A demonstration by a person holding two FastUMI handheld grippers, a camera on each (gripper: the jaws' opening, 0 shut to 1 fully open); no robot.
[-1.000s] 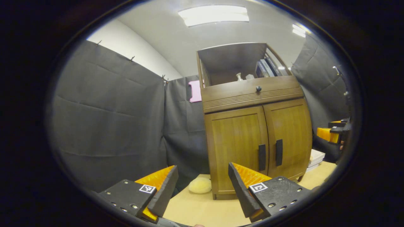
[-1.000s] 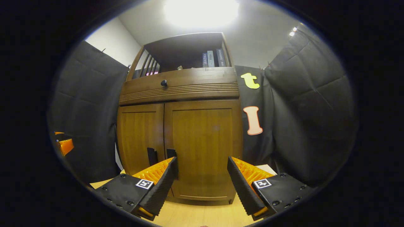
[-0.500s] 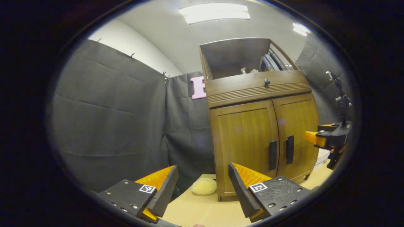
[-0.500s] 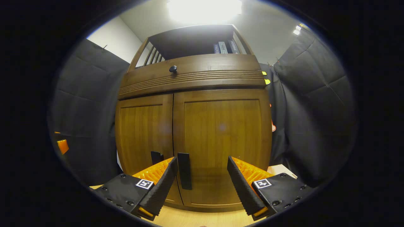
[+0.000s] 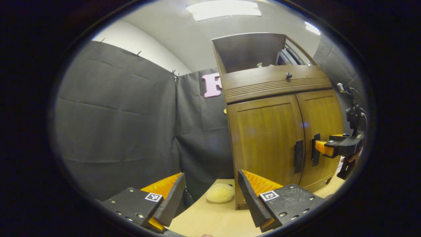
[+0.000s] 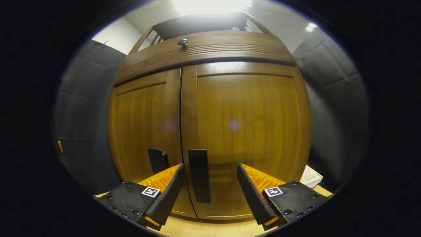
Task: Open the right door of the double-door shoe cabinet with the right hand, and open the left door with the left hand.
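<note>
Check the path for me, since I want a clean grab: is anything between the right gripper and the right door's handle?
Nothing visible. The right gripper is open, and the right door's handle stands between its fingers, not yet pressed. Both doors look shut.

Two doors [image 6: 144, 131], two handles [image 6: 199, 174].

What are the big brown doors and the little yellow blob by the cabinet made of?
The two brown cabinet doors look like varnished wood: grain streaks and a soft shine. The pale yellow fluffy lump looks like a sponge or soft cloth, too small to tell.
</note>
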